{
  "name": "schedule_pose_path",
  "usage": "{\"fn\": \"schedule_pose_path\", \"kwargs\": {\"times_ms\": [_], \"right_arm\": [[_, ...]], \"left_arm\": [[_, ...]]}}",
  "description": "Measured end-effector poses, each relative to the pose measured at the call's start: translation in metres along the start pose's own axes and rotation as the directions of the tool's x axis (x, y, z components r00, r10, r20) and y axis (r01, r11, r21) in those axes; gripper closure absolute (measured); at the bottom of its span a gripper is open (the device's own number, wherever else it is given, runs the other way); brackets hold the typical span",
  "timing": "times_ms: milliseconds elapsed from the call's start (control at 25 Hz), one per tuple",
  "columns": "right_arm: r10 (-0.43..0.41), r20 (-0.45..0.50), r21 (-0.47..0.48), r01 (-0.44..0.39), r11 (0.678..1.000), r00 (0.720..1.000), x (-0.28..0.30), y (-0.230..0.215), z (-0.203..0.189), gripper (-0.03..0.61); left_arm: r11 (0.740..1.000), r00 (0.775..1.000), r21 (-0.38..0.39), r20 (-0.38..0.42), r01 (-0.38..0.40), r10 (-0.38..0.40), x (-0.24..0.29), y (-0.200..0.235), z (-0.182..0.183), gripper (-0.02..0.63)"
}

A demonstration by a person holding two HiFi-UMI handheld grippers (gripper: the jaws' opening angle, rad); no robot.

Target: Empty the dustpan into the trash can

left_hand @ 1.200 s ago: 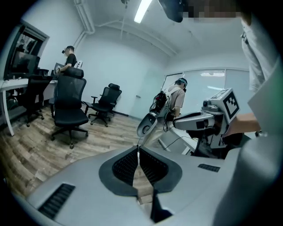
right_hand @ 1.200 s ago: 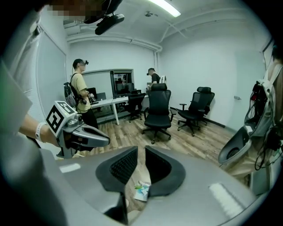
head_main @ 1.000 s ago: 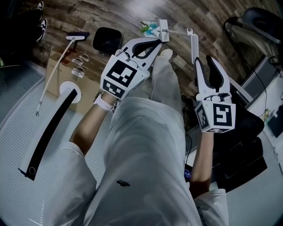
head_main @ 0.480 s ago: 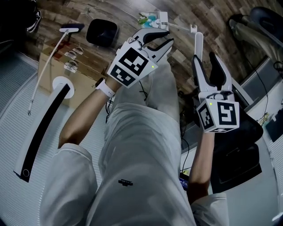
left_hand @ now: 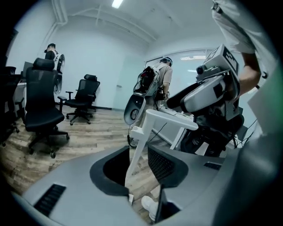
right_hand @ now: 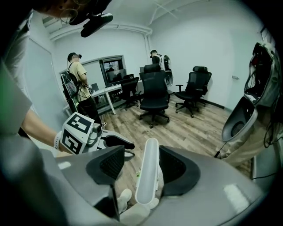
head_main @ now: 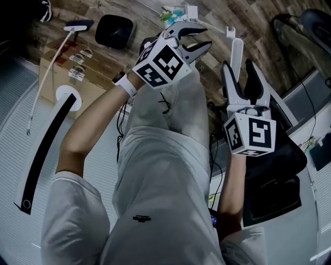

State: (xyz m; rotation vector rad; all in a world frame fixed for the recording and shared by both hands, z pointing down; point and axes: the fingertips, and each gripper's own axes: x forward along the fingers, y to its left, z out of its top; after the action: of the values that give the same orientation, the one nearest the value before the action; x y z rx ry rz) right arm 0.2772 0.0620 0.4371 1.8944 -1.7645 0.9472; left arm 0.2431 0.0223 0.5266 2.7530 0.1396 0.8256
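I saw left gripper (head_main: 202,40) and right gripper (head_main: 239,66) jaws opening, loose around white handles (right_hand: 148,176); dustpan (head_main: 189,11) looked unemptied, trash can (head_main: 114,31) well apart.

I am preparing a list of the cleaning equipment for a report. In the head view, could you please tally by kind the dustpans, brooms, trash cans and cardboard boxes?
Dustpan: 1
Broom: 1
Trash can: 1
Cardboard box: 1
Total: 4
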Motion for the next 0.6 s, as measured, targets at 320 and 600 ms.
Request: {"fn": "schedule_pose_path", "kwargs": {"times_ms": [320,600], "right_arm": [[-0.007,-0.055,0.008,0.008,1.000,0.998,0.021,-0.008,-0.022,0.345],[-0.009,-0.078,0.011,0.010,1.000,0.997,0.029,-0.019,-0.028,0.390]], "left_arm": [[0.993,0.999,0.116,-0.016,0.032,-0.031,0.041,0.001,-0.011,0.462],[0.972,0.997,0.225,-0.056,0.066,-0.055,0.077,0.004,-0.022,0.437]]}}
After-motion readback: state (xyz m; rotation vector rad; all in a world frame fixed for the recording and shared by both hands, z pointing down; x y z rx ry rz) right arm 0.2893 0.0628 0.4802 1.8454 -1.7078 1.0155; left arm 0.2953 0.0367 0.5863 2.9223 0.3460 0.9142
